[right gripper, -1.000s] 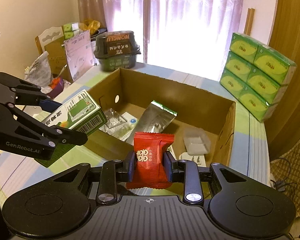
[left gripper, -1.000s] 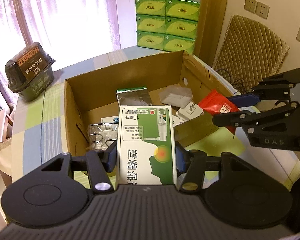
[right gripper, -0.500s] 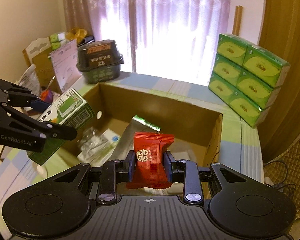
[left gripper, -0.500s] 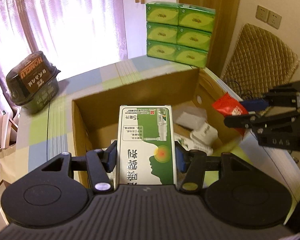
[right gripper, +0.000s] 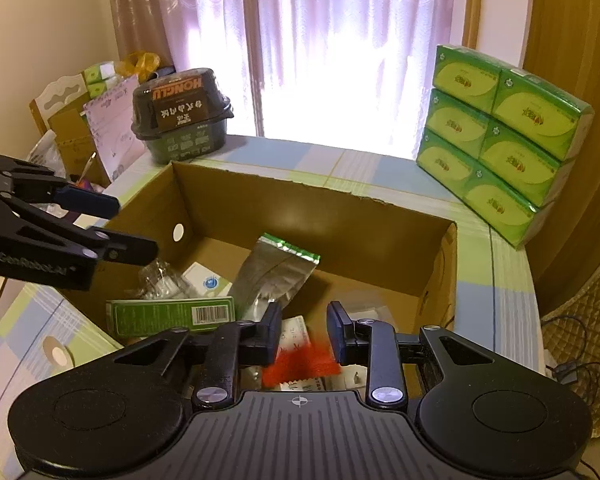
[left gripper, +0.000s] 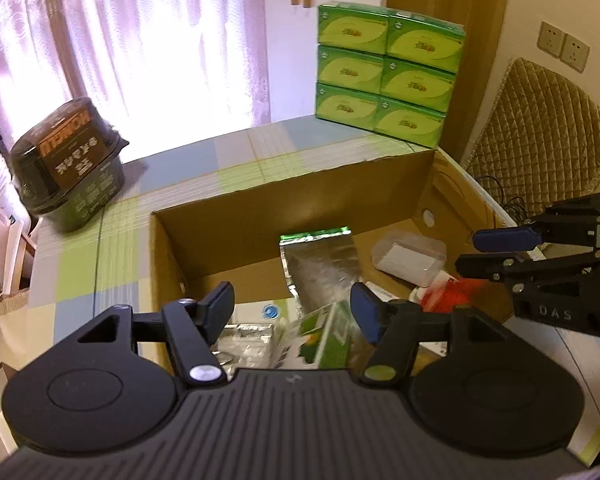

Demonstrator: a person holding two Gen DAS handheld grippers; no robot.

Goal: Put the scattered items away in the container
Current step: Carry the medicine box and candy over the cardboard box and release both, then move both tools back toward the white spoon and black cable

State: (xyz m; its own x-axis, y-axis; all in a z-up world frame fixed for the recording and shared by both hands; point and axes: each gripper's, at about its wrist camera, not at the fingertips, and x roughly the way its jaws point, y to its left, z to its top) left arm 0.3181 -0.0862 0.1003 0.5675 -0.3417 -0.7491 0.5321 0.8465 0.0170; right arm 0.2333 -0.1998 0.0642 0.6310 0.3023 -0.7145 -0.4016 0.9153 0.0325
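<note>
Both grippers hover over the open cardboard box (left gripper: 300,204) (right gripper: 312,212). My left gripper (left gripper: 292,306) is open, and the green and white medicine box (left gripper: 324,340) (right gripper: 172,316) is loose below its fingers, blurred, inside the box. My right gripper (right gripper: 303,330) is open too, with the red snack packet (right gripper: 300,362) (left gripper: 456,294) blurred beneath it inside the box. A silver foil pouch (left gripper: 320,264) (right gripper: 272,276), a clear plastic case (left gripper: 410,256) and a white card (right gripper: 206,280) lie on the box floor.
A stack of green tissue packs (left gripper: 384,68) (right gripper: 500,136) stands behind the box on the checked tablecloth (left gripper: 228,160). A dark noodle bowl (left gripper: 70,164) (right gripper: 182,114) sits at the back left. A padded chair back (left gripper: 540,140) and wall sockets (left gripper: 564,46) are on the right.
Both grippers moved forward over the box and opened. The medicine box dropped from the left one and the red packet from the right one, both into the box.
</note>
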